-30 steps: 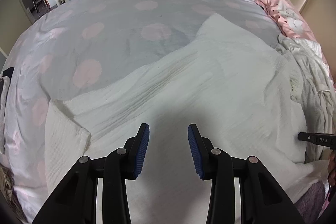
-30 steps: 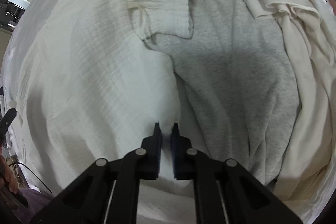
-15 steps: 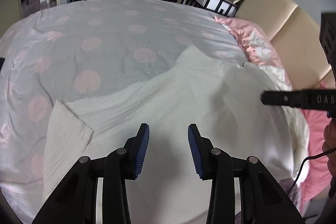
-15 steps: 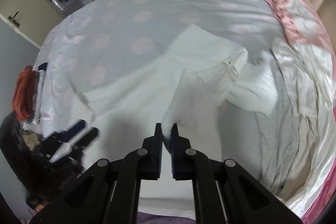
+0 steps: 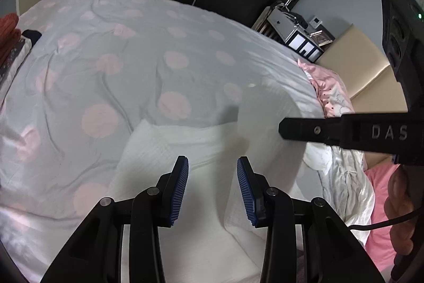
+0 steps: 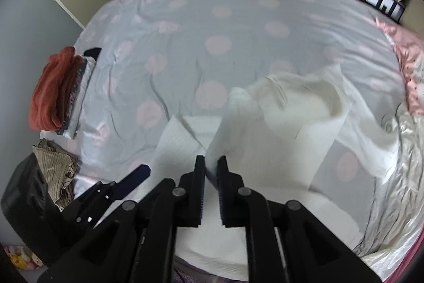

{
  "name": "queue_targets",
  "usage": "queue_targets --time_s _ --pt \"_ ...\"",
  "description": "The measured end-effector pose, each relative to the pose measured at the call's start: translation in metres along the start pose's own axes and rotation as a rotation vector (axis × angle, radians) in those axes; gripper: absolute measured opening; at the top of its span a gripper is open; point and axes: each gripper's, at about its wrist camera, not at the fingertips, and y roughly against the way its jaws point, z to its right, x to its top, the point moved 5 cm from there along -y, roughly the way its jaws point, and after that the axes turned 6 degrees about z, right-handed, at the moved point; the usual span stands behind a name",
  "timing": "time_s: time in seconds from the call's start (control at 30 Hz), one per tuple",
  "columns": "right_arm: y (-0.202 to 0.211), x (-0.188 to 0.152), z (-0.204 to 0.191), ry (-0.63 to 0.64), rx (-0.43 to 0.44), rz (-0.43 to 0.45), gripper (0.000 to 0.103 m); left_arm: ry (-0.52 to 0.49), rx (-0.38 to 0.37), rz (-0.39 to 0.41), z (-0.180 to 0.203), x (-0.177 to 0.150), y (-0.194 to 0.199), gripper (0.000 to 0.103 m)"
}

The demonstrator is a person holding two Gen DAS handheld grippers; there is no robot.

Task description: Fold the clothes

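A white textured garment point(image 6: 278, 123) lies on the near part of the bed, partly lifted. My right gripper point(image 6: 211, 168) is shut on an edge of this garment, and the cloth hangs from it in a blurred raised fold. In the left wrist view the same white garment point(image 5: 201, 150) spreads under my left gripper point(image 5: 212, 177), which is open with nothing between its blue pads point(image 5: 180, 187). The right gripper's black finger point(image 5: 318, 130) reaches in from the right at mid height, with a hand point(image 5: 402, 206) below it.
The bed has a pale sheet with pink dots point(image 6: 212, 44). A stack of folded clothes, red on top point(image 6: 55, 89), sits at the left edge. Crumpled cream and grey clothes point(image 6: 392, 177) lie at the right. A pink pillow point(image 5: 331, 92) and shelves point(image 5: 299, 36) stand beyond.
My right gripper has risen and swung left, pulling the white garment's edge up and over. The left gripper has lifted and tilted up, still open.
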Motion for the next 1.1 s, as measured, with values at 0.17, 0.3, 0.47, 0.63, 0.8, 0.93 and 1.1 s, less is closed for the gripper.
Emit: queue_targets --time_s 0.17,0.3,0.47,0.63,0.8,0.93,1.1 --pt "-0.009 -0.011 0.028 -0.057 -0.009 -0.004 0.027 -0.007 -0.020 -0.041 -0.001 -0.007 -0.015 0.040" --pt "-0.009 -0.016 0.059 -0.093 -0.029 0.003 0.027 -0.013 0.002 -0.062 -0.002 -0.010 -0.029 0.040" --pt "-0.016 -0.025 0.103 -0.141 -0.044 -0.008 0.027 0.028 -0.016 -0.092 0.003 -0.007 -0.050 0.041" --pt "-0.029 -0.029 0.151 -0.173 -0.070 -0.024 0.027 -0.029 0.013 -0.083 0.040 -0.001 -0.069 0.054" --pt "-0.041 -0.022 0.200 -0.171 -0.123 -0.031 0.027 -0.108 0.123 -0.089 0.062 -0.004 -0.103 0.054" --pt "-0.050 0.000 0.231 -0.122 -0.160 -0.005 0.027 -0.146 0.189 -0.103 0.064 -0.008 -0.126 0.054" --pt "-0.070 0.042 0.240 -0.012 -0.173 0.043 0.029 -0.190 0.324 -0.115 0.050 -0.009 -0.151 0.051"
